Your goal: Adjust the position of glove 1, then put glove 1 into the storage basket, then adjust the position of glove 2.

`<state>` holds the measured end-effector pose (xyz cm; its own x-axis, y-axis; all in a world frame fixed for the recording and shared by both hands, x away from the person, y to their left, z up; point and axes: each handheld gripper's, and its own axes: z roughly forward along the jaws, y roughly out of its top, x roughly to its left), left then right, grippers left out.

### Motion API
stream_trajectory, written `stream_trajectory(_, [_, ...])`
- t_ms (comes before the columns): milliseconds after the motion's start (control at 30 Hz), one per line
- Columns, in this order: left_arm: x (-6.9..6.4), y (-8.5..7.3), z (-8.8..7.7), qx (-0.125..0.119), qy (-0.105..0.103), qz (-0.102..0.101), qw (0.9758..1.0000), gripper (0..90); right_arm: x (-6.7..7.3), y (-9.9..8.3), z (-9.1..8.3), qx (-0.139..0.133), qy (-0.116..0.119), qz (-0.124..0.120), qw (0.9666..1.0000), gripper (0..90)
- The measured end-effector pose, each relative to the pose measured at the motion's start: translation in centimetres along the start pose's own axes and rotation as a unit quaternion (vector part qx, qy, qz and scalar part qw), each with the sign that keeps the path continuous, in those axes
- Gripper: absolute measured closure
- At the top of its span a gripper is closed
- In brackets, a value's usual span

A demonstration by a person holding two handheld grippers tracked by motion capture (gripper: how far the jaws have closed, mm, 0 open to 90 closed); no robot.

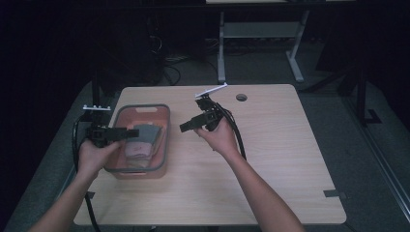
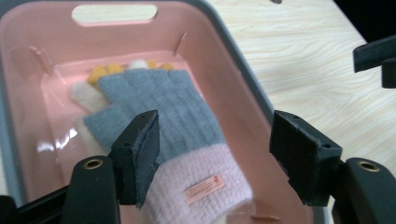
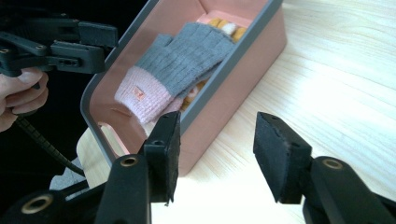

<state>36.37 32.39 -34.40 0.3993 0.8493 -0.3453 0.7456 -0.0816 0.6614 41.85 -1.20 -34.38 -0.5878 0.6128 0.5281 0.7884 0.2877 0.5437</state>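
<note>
Hovering my open left tool [image 2: 215, 158] over the grey-pink glove [image 2: 170, 135] inside the pink bin [image 2: 243, 70], I should descend straight onto its cuff. My right tool [image 3: 215, 154] waits open above the surface [image 3: 336, 70].

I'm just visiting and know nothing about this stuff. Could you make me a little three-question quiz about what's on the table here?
1. True or false: the grey and pink glove lies inside the pink bin.
2. Which tool hangs above the bin: A) the left tool or B) the right tool?
3. Fill in: both tools have their jaws ____.

Key: 1. True; a second glove with yellow and white fingertips lies under it. 2. A; the right one is over the bare table. 3. Open, with nothing held.
</note>
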Motion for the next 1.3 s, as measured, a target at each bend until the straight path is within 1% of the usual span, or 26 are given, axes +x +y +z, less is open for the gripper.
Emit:
stream_trajectory(67, [-0.2, 0.1, 0.1, 0.001, -0.002, 0.000, 1.0000, 32.1, -0.3, -0.1, -0.3, 0.002, -0.005, 0.003, 1.0000, 49.7])
stream_trajectory(100, [-0.2, 0.1, 0.1, 0.003, -0.003, 0.005, 1.0000, 31.6, -0.4, -0.2, -0.3, -0.001, -0.004, 0.004, 1.0000, 49.5])
stream_trajectory(133, [-0.3, 0.1, 0.2, 0.000, -0.004, 0.002, 1.0000, 31.2, -0.5, -0.2, -0.5, -0.002, -0.004, 0.006, 1.0000, 49.4])
stream_trajectory(233, [-0.6, 0.2, 0.3, -0.003, -0.005, 0.002, 1.0000, 30.2, -0.6, -0.3, -0.7, -0.004, -0.005, 0.006, 1.0000, 49.0])
stream_trajectory(333, [-0.8, 0.3, 0.4, 0.000, -0.006, 0.005, 1.0000, 28.6, -0.8, -0.5, -1.0, -0.001, -0.008, 0.009, 0.9999, 48.5])
stream_trajectory(433, [-1.1, 0.3, 0.5, -0.002, -0.009, 0.004, 0.9999, 27.5, -1.1, -0.7, -1.1, -0.004, -0.010, 0.009, 0.9999, 48.1])
stream_trajectory(533, [-1.5, 0.5, 0.6, -0.001, -0.011, 0.012, 0.9999, 26.7, -1.4, -0.9, -1.4, -0.007, -0.013, 0.012, 0.9998, 47.7])
stream_trajectory(833, [-3.5, 0.8, 1.3, 0.002, -0.026, 0.028, 0.9993, 25.4, -2.4, -2.0, -2.7, -0.008, -0.027, 0.020, 0.9994, 46.9])
stream_trajectory(867, [-3.7, 0.9, 1.4, 0.001, -0.027, 0.029, 0.9992, 25.3, -2.6, -2.2, -2.9, -0.009, -0.029, 0.023, 0.9993, 46.9])
stream_trajectory(1067, [-4.9, 0.9, 2.0, 0.010, -0.034, 0.046, 0.9983, 24.1, -3.9, -3.2, -4.0, -0.011, -0.037, 0.036, 0.9986, 46.6])
stream_trajectory(1300, [-6.4, 1.1, 2.8, 0.014, -0.046, 0.058, 0.9971, 23.6, -5.3, -4.5, -4.9, -0.012, -0.044, 0.050, 0.9977, 46.2])
